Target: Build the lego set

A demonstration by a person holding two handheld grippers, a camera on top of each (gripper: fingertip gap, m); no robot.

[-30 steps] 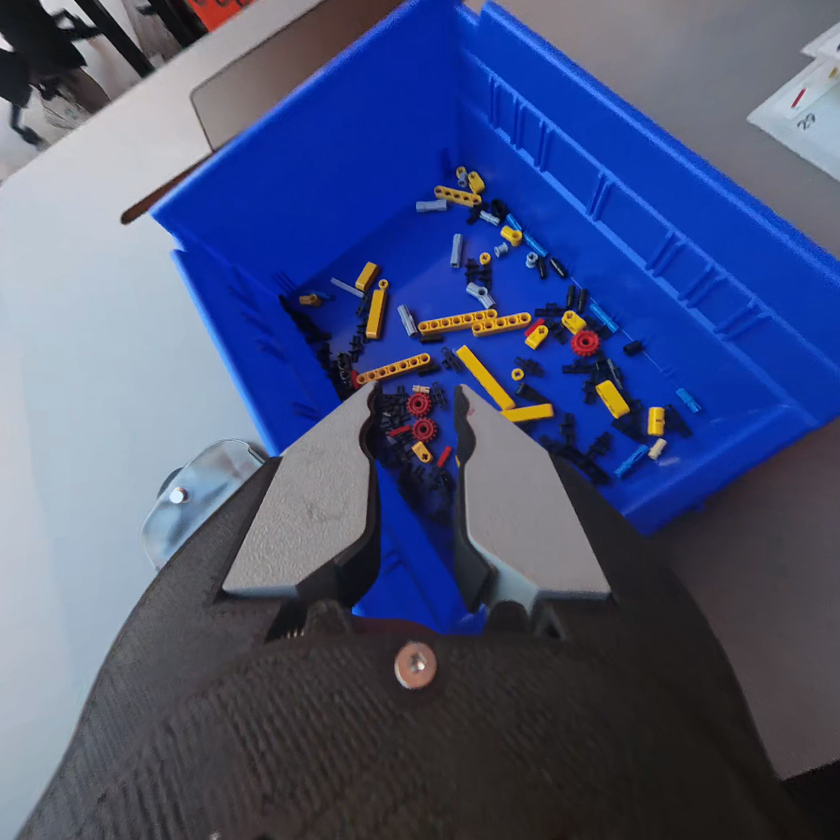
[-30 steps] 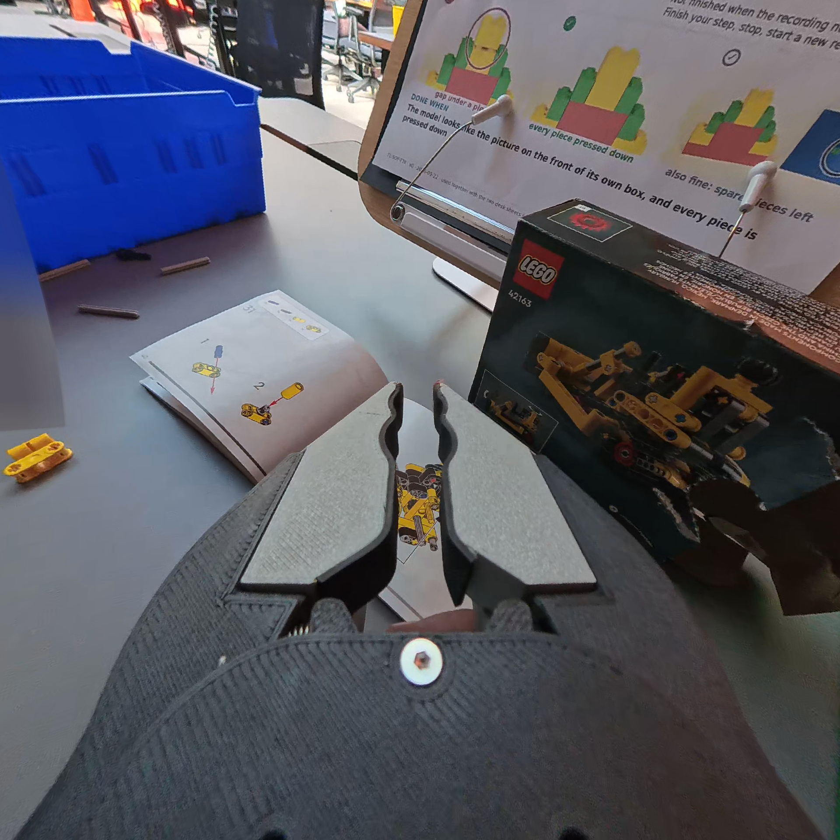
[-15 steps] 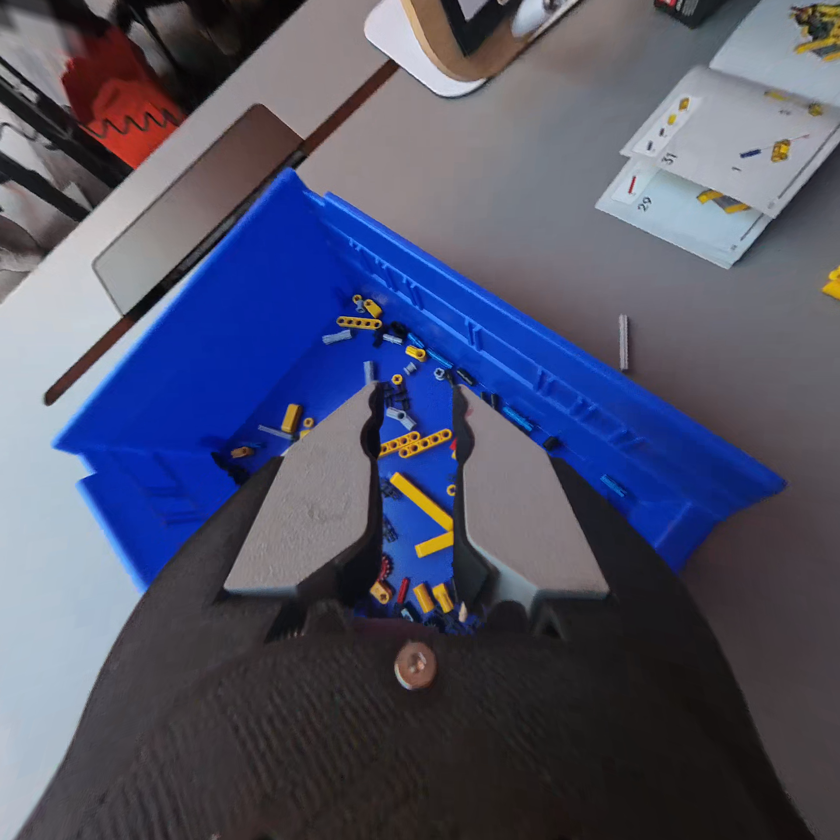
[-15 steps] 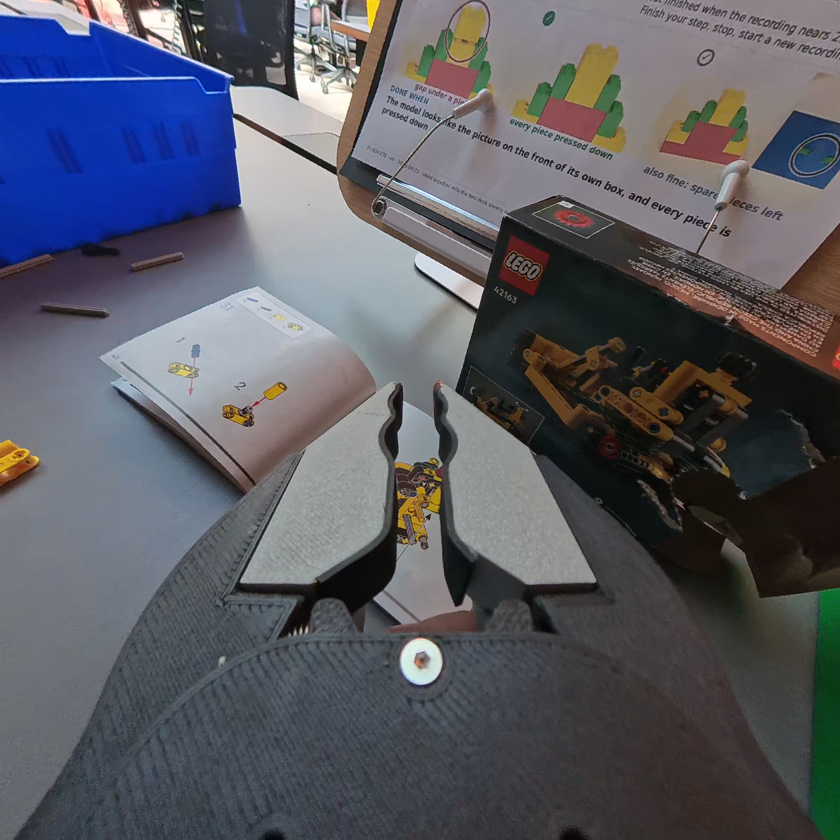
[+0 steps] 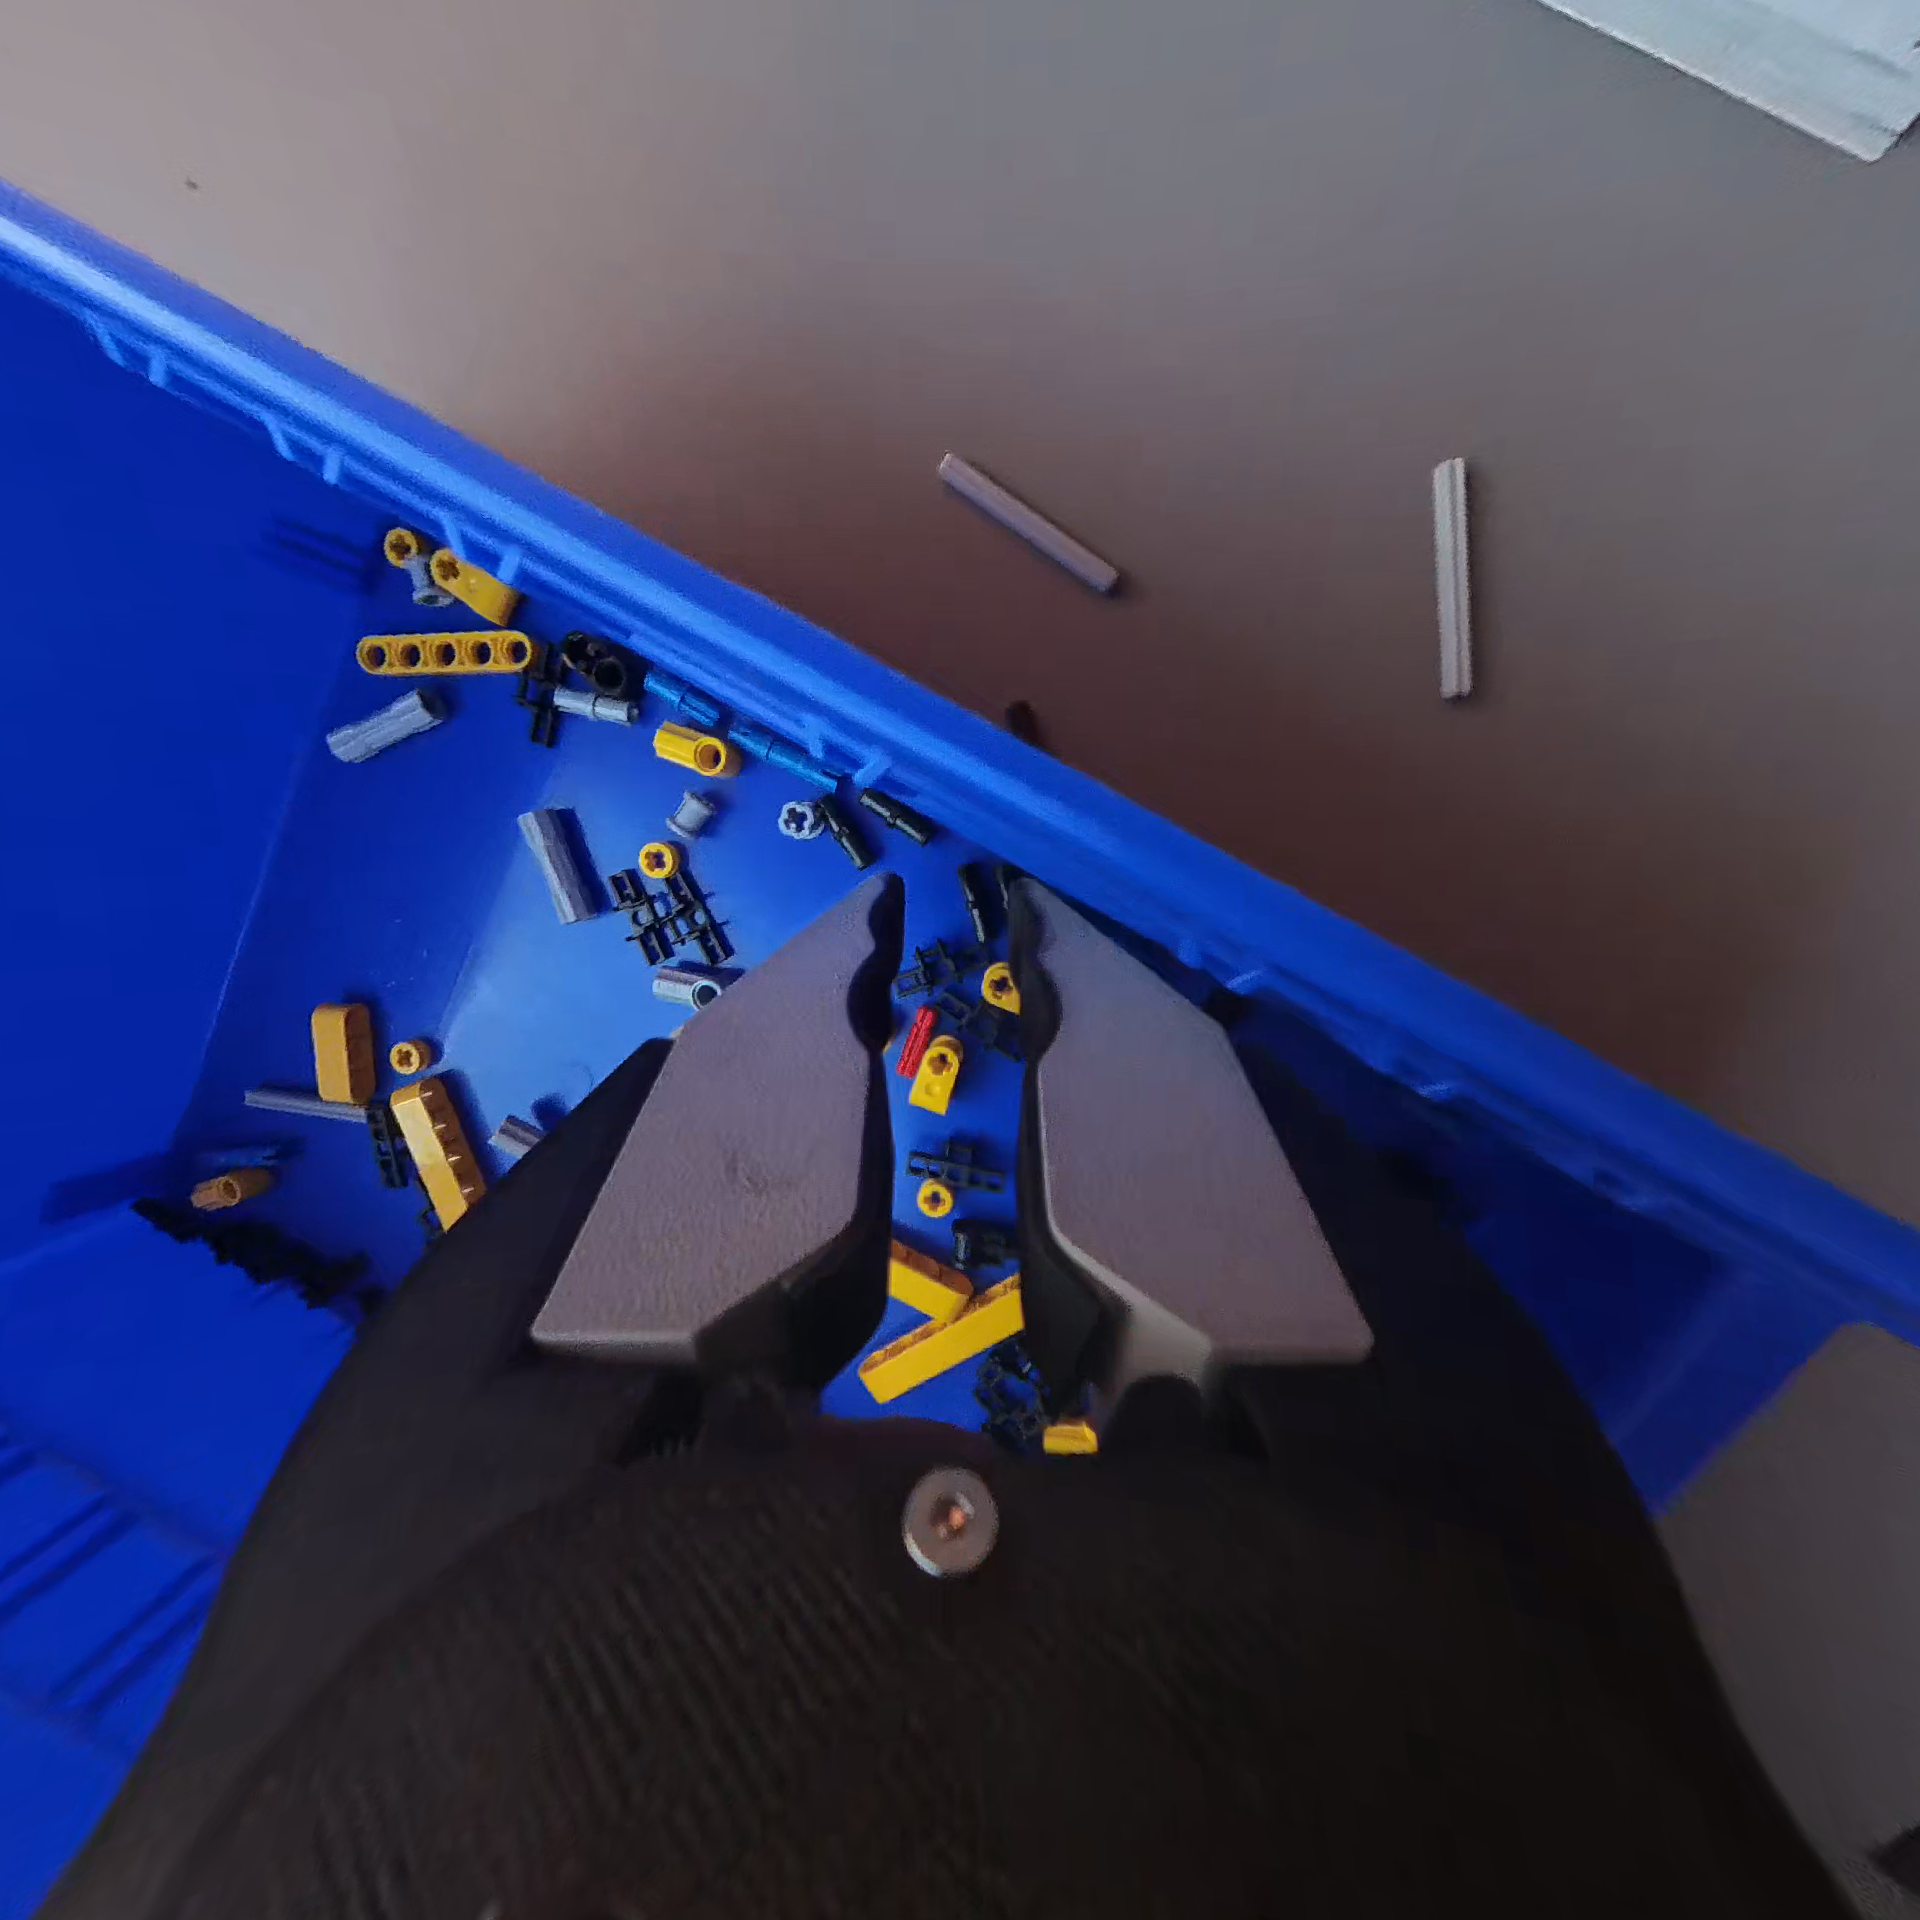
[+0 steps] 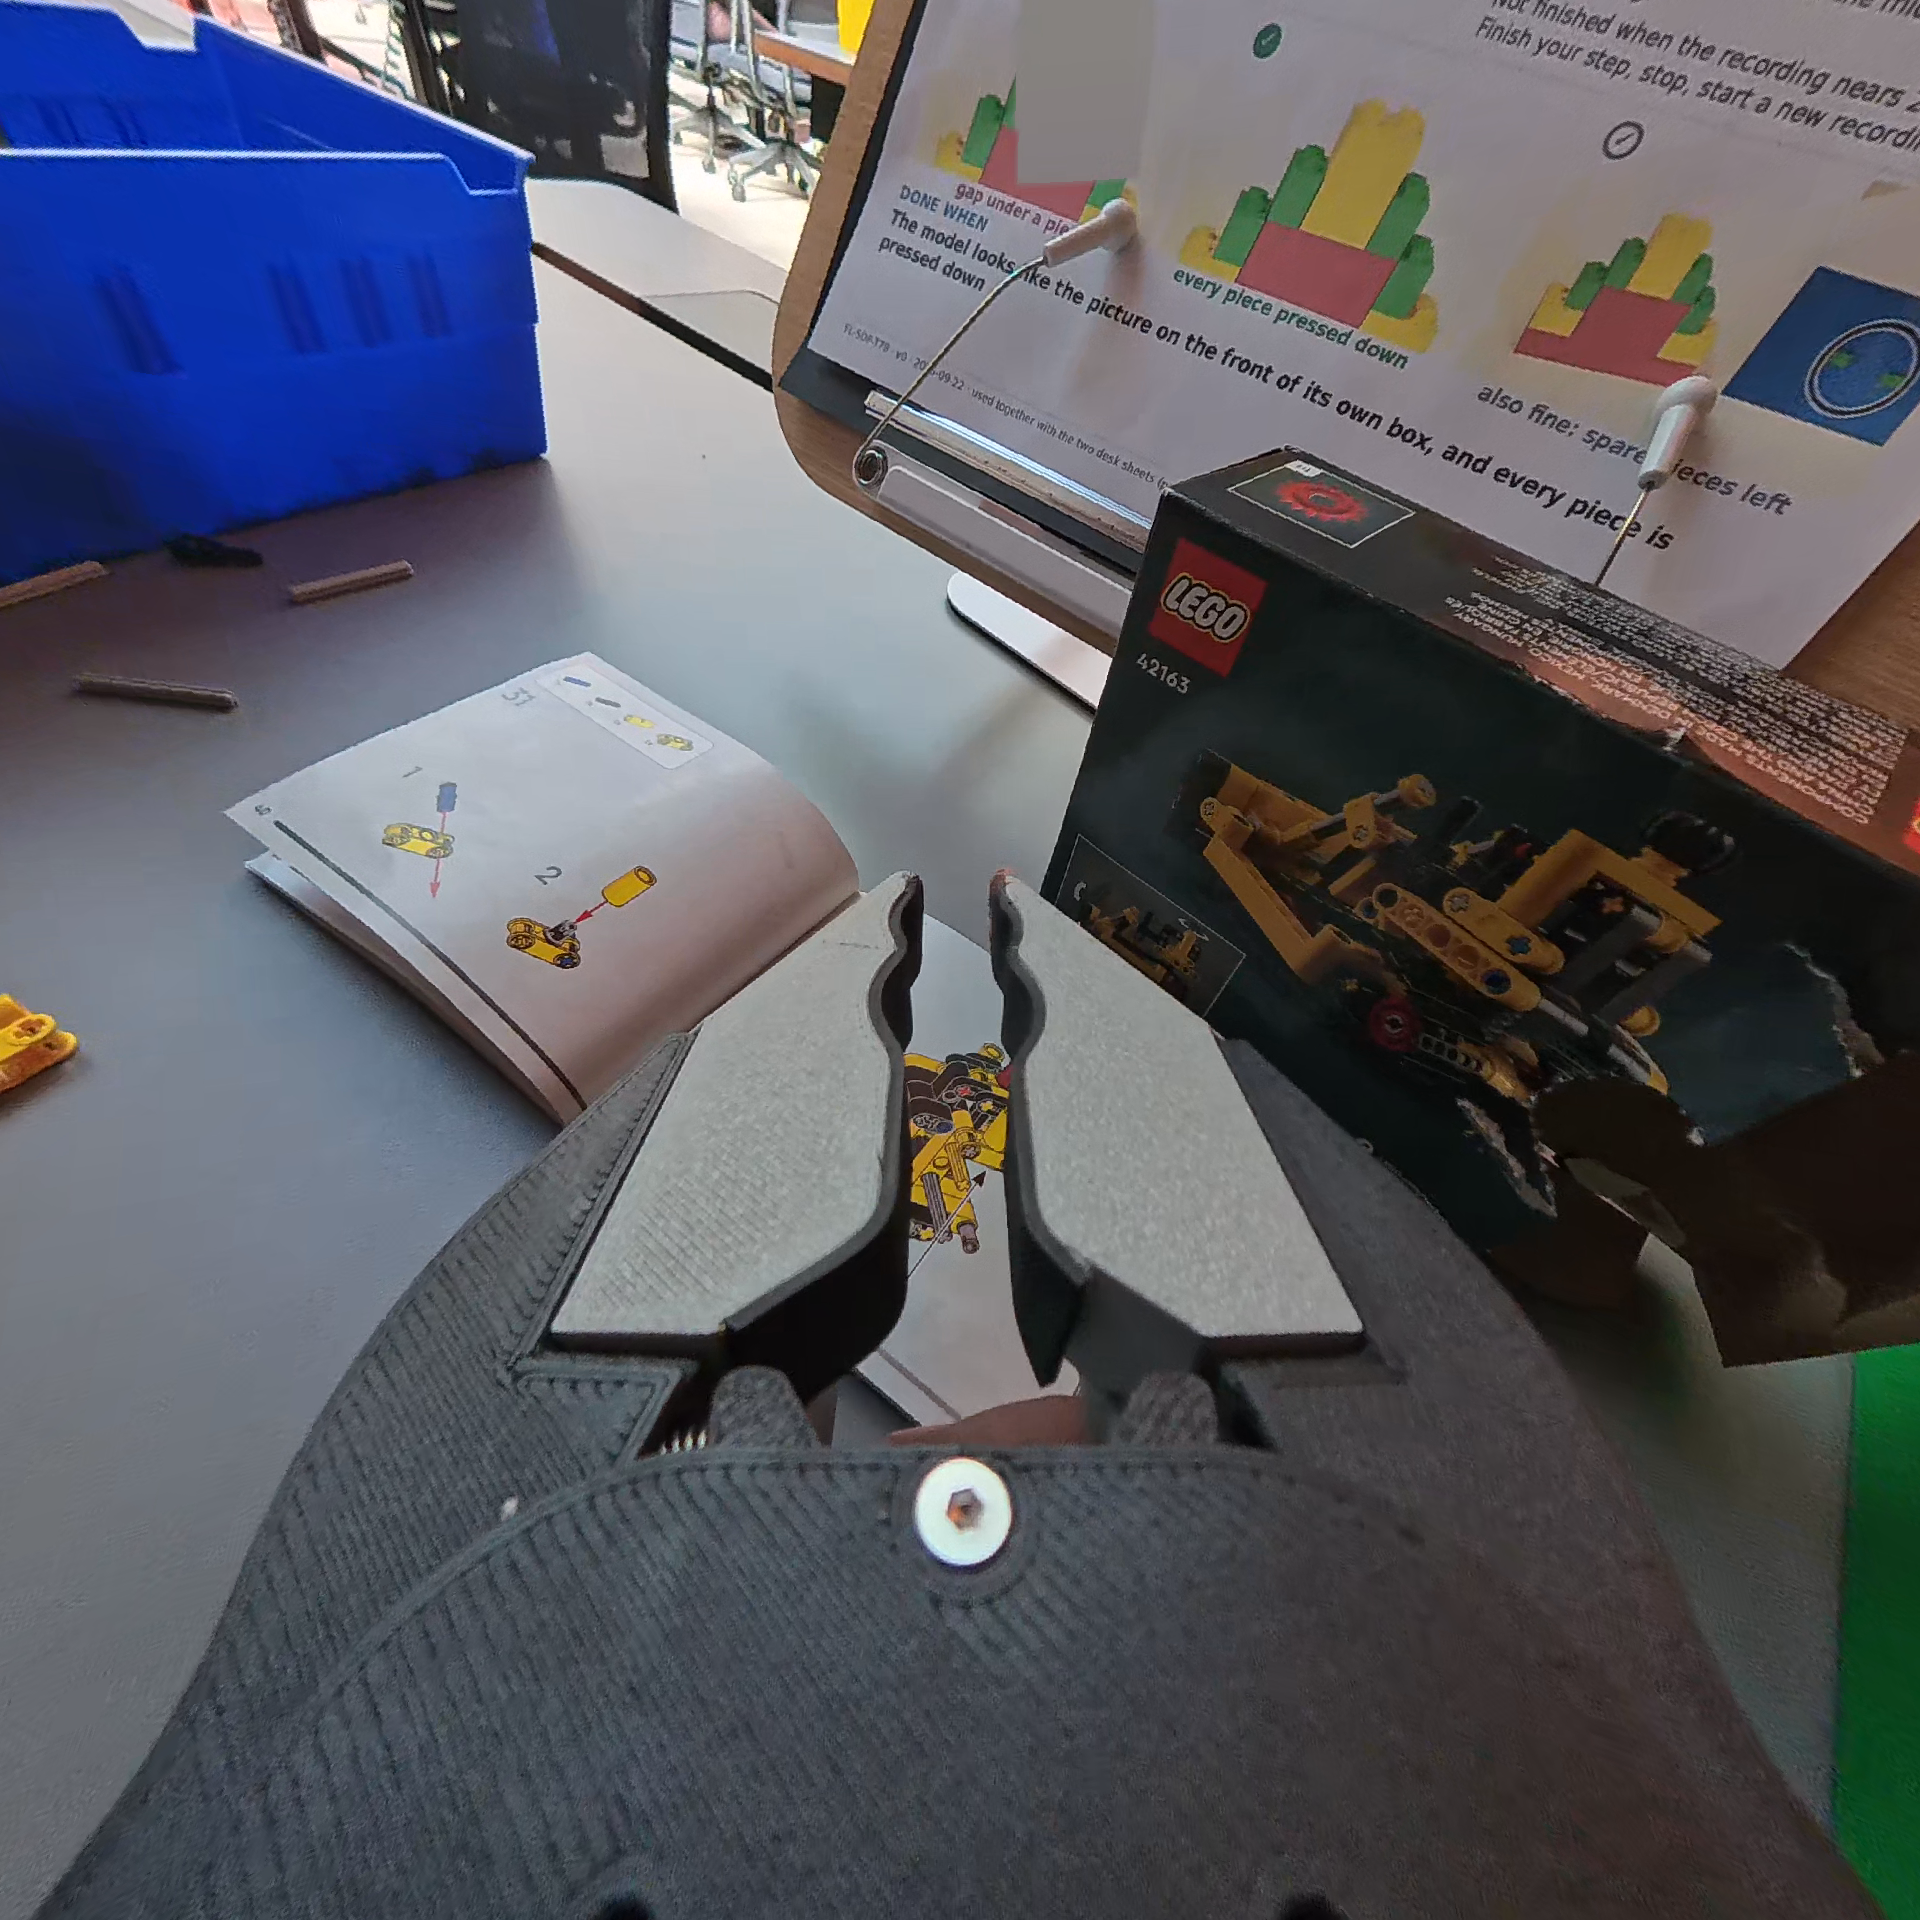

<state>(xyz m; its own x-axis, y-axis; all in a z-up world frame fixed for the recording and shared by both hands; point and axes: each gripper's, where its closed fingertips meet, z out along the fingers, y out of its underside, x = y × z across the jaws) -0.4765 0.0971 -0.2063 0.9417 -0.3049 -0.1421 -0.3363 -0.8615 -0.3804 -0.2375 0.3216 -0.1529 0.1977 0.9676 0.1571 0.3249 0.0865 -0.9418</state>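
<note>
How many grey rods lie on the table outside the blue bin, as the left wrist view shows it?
2. One grey rod lies slantwise near the blue bin wall; the other rod lies farther right, nearly upright in the picture. More may lie outside this view.

Left gripper (image 5: 951,899): a broad black 3D-printed body with fine ridged layer lines and a silver hex screw at its centre. Two jaws have flat grey faces and black wavy inner edges tapering to points. Right gripper (image 6: 954,891): the same build, charcoal ridged body, silver screw, grey jaws.
</note>
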